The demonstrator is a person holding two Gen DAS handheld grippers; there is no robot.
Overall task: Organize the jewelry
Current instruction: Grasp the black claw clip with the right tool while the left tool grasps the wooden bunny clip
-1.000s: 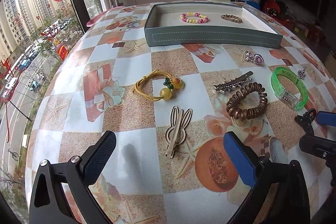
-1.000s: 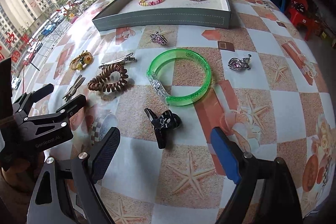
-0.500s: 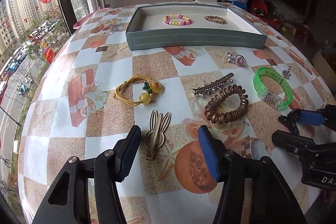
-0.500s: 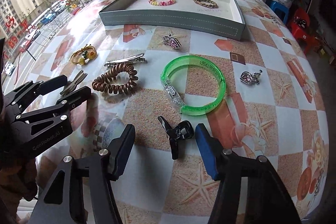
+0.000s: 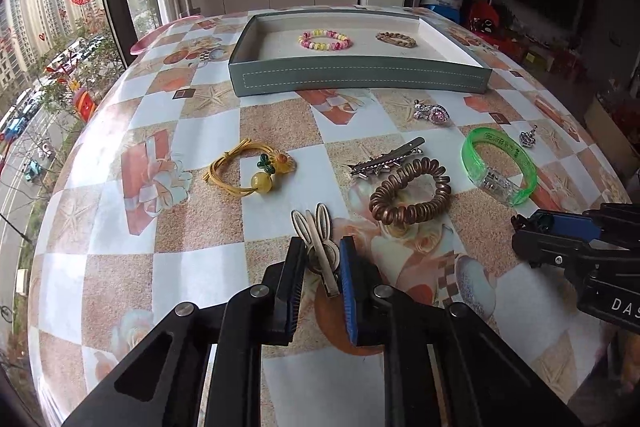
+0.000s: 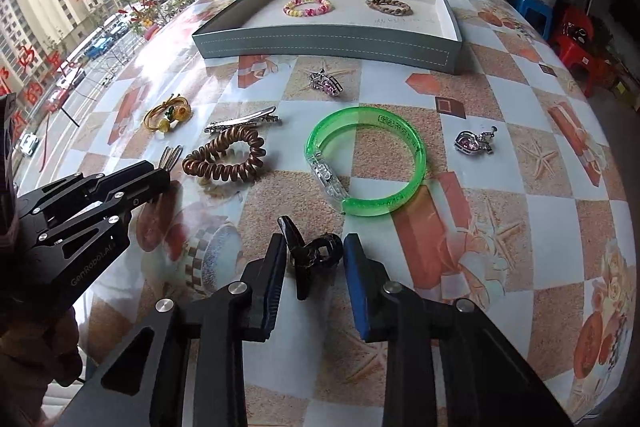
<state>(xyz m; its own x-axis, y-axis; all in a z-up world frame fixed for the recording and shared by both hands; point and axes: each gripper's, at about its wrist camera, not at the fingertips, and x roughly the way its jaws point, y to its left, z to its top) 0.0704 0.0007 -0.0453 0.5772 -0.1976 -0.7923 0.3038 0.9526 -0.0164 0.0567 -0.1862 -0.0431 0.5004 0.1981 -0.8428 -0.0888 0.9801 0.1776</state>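
Note:
A pale wooden rabbit-ear hair clip [image 5: 316, 227] lies on the patterned tablecloth. My left gripper [image 5: 322, 251] is closing on it, and its pads touch the clip's round lower part on both sides. A black claw clip [image 6: 316, 253] lies between the fingers of my right gripper [image 6: 315, 247], whose jaws are also closing with the pads against the clip's sides. Both clips rest on the table. The grey tray [image 5: 360, 81] at the back holds a pink-yellow beaded bracelet [image 5: 325, 40] and a brown braided bracelet [image 5: 396, 39].
Between the grippers and the tray lie a yellow hair tie [image 5: 250, 169], a silver clip [image 5: 386, 159], a brown coil hair tie [image 5: 410, 201], a green bangle [image 6: 366, 163], a pink brooch [image 5: 432, 113] and a small charm [image 6: 474, 141]. The round table's edge curves close on the left.
Both grippers went from wide open to nearly shut around their clips. The left one edged forward over the rabbit-ear clip; the right one stayed over the black claw clip.

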